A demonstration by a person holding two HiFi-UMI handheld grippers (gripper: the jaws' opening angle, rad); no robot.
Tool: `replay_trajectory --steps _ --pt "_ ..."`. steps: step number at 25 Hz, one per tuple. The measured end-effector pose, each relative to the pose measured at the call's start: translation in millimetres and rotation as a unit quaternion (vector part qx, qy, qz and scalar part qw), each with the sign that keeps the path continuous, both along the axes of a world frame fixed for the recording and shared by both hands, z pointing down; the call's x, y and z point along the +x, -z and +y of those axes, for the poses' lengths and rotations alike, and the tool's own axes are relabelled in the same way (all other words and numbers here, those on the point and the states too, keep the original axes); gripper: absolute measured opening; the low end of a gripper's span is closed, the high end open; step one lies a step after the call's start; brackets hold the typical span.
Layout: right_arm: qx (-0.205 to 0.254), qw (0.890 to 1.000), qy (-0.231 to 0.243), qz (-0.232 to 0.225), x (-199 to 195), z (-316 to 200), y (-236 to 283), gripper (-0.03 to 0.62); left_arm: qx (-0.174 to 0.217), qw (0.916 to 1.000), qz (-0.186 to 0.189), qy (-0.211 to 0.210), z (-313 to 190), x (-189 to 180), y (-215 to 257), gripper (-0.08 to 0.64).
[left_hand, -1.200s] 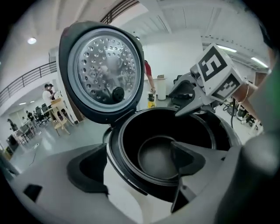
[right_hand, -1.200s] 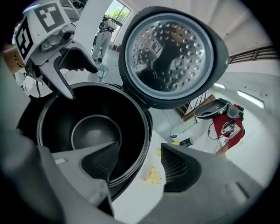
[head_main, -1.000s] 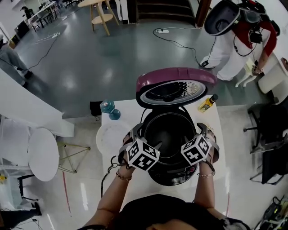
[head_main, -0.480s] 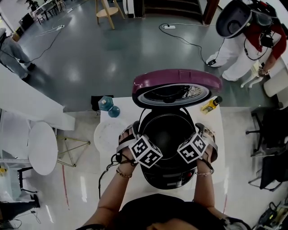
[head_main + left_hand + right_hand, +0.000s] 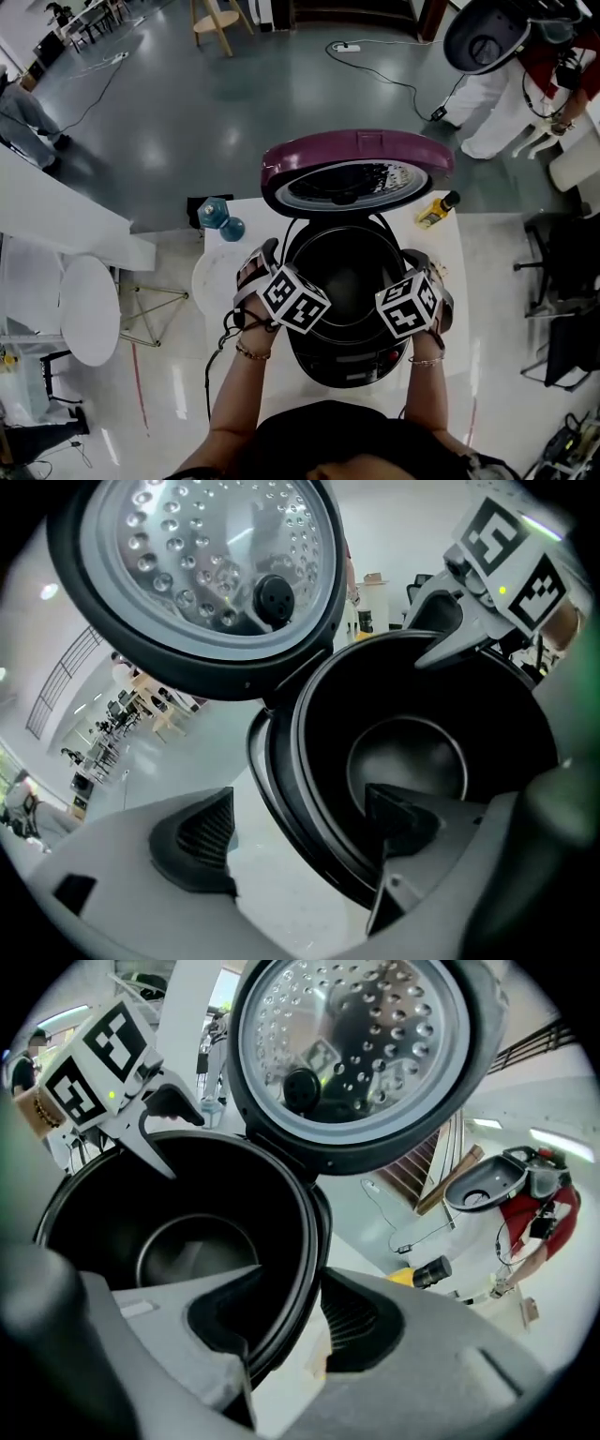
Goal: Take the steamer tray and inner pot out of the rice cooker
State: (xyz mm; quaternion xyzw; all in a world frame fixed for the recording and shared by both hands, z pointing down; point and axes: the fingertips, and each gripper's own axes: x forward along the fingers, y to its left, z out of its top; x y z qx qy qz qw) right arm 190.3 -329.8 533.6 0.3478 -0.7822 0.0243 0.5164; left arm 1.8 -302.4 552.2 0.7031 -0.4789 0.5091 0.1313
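Moved since a second ago: both grippers sit further along the cooker's sides, nearer the lid hinge; the marker cubes that covered the front of the opening now flank it.
Left gripper [image 5: 300,841]: jaws wide apart and astride the left rim, gripping nothing. One pad hangs inside the pot and the other outside over the table. The rim runs nearer the inner pad, with open space on the outer side.
Right gripper [image 5: 291,1326]: jaws drawn in on the right rim, one pad inside and one outside, so the rim fills the narrow gap between them.
Inner pot [image 5: 347,267]: dark and empty, seated in the rice cooker [image 5: 349,361]. It lies between the two grippers, its rim passing through both sets of jaws.
Lid [image 5: 356,173]: purple, raised open beyond the tips of both grippers, its perforated metal underside facing them.
White round piece [image 5: 211,279]: flat on the table [image 5: 450,272] just outside the left gripper and partly hidden by it. Whether it is the steamer tray cannot be told.
Blue bottle [image 5: 217,214]: beyond the left gripper, at the table's far corner.
Yellow bottle [image 5: 434,213]: lying past the right gripper's outer jaw, near the far edge.
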Motion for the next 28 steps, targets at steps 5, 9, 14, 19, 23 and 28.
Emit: replay_trajectory --steps 5,9,14,19,23,28 --pt "0.015 0.999 -0.004 -0.05 -5 5 14 0.115 0.005 0.9998 0.016 0.015 0 -2 3 0.433" --pt "0.026 0.996 -0.01 -0.082 -6 7 28 0.104 0.006 0.9993 0.028 0.022 1 -4 9 0.433" --pt "0.043 0.989 -0.015 -0.144 -11 10 50 0.097 0.016 0.9984 0.043 0.032 2 -7 20 0.433" --pt "0.051 0.971 -0.04 -0.23 -11 10 70 0.064 0.017 0.9954 0.084 0.042 8 -6 31 0.404" --pt "0.05 0.953 -0.054 -0.293 -10 11 79 0.041 0.027 0.995 0.09 0.034 17 5 37 0.23" --pt "0.062 0.943 -0.047 -0.325 -13 9 91 0.031 0.044 0.993 0.098 0.049 24 11 44 0.083"
